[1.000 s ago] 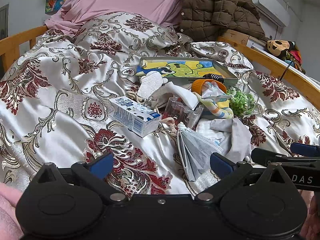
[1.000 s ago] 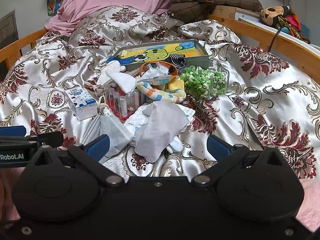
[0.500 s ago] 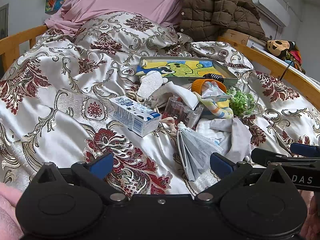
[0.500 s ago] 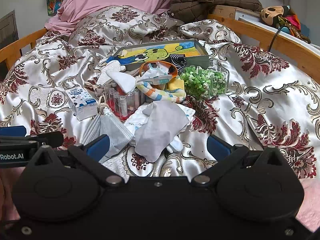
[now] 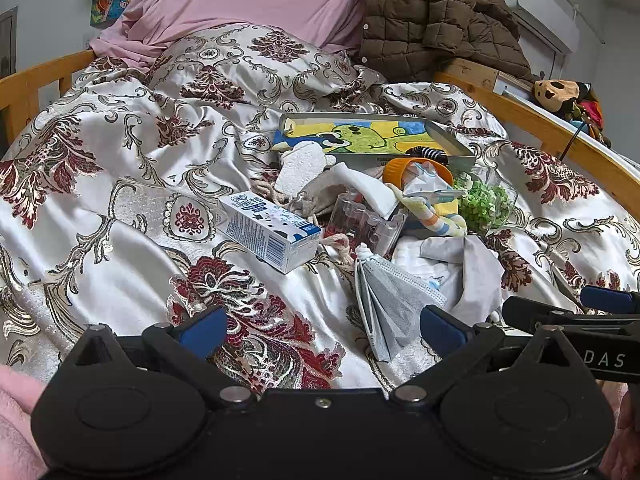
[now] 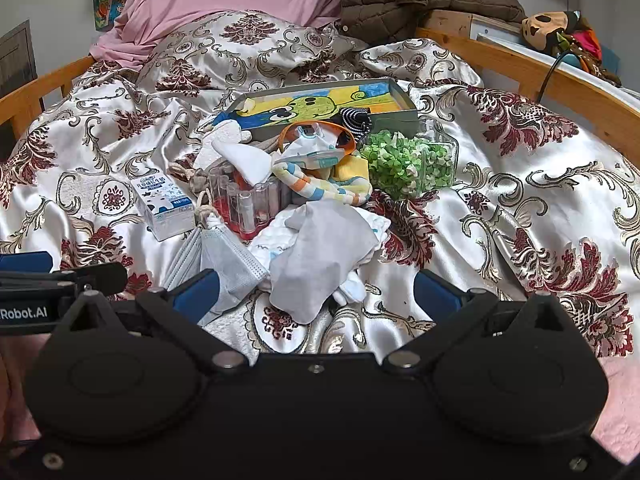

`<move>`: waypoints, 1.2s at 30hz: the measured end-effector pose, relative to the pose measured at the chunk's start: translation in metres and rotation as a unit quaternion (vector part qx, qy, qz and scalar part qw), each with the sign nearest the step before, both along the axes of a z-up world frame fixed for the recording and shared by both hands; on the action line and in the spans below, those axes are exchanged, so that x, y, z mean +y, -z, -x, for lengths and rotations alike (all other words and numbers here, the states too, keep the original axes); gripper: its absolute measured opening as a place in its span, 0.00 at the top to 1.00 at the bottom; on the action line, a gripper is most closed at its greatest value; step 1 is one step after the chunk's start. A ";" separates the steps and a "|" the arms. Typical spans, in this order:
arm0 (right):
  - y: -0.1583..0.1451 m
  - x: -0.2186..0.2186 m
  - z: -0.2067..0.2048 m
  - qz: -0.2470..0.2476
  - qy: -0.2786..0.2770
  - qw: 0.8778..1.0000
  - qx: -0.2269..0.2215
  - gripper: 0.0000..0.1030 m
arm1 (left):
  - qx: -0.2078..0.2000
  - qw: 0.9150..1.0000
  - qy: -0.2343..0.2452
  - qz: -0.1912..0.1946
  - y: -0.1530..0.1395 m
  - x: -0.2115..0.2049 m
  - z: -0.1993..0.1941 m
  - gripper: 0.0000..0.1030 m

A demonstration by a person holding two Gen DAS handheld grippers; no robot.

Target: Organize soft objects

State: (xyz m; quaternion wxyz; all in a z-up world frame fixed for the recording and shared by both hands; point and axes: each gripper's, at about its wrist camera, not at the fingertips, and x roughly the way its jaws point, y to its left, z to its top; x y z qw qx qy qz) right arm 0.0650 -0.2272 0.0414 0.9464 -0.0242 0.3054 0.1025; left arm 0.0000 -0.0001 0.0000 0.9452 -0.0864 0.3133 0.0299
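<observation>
From the left wrist view, the left gripper hung low over the bed, its blue fingers wide apart and holding nothing. Ahead lay a heap of odds and ends: a milk carton, a folded grey face mask just beside the right-hand finger, a grey cloth on white fabric, a striped sock, and beyond them a shallow tray with a cartoon picture. The other gripper's fingers showed at the right edge.

From the right wrist view, the right gripper was likewise spread open and empty. The grey cloth lay nearly between its fingers, the face mask touching its left finger. A jar of green bits stood near the tray.

Nothing seemed sorted yet; the work looked to be at its start, choosing a first soft thing. The next move would likely call for the right gripper to dip onto the cloth and pinch a fold, without dragging the white fabric beneath.
</observation>
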 end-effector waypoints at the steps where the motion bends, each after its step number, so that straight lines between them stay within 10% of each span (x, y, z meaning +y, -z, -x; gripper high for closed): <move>1: 0.000 0.000 0.000 0.000 0.000 1.000 0.000 0.01 | 0.000 1.000 0.000 0.000 0.000 0.000 0.000 0.01; 22: -0.005 -0.014 0.001 -0.021 0.006 1.000 0.000 0.01 | 0.009 0.999 0.032 -0.016 0.000 0.001 -0.010 0.01; 36: 0.000 -0.009 -0.071 0.011 -0.058 0.997 0.044 0.08 | 0.058 0.993 0.104 -0.016 0.024 -0.010 -0.075 0.04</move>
